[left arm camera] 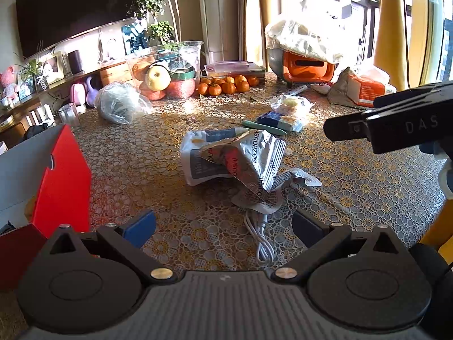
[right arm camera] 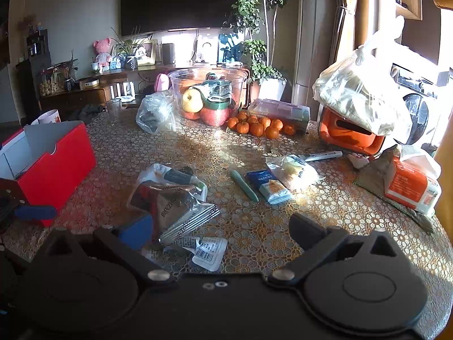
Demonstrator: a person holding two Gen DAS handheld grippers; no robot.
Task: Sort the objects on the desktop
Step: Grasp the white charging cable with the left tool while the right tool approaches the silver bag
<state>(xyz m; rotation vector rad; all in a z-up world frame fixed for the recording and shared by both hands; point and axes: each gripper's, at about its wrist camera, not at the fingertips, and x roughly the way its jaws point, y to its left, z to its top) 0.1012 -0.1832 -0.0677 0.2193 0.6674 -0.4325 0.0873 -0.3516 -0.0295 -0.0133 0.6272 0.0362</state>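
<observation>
A heap of crumpled silver and white snack packets point(left arm camera: 240, 161) point(right arm camera: 170, 198) lies in the middle of the patterned table point(left arm camera: 141, 155). My left gripper point(left arm camera: 223, 231) hovers open just short of the heap, over a coiled white cable point(left arm camera: 260, 240). My right gripper point(right arm camera: 220, 231) is open too, its blue left pad point(right arm camera: 136, 233) beside the heap and a white barcode sachet point(right arm camera: 209, 252) between the fingers' line. A green pen point(right arm camera: 243, 184), a blue packet point(right arm camera: 269, 185) and a clear food bag point(right arm camera: 294, 170) lie farther back. An open red box point(left arm camera: 62, 181) point(right arm camera: 53, 170) stands at the left.
At the back stand a clear bowl of fruit point(right arm camera: 209, 96), several oranges point(right arm camera: 257, 126), a plastic bag point(right arm camera: 155, 110), a glass cup point(right arm camera: 113, 109) and an orange appliance point(right arm camera: 348, 136) under a bag. A tissue pack point(right arm camera: 410, 187) sits near the right edge. The right gripper's black body point(left arm camera: 396, 124) reaches in.
</observation>
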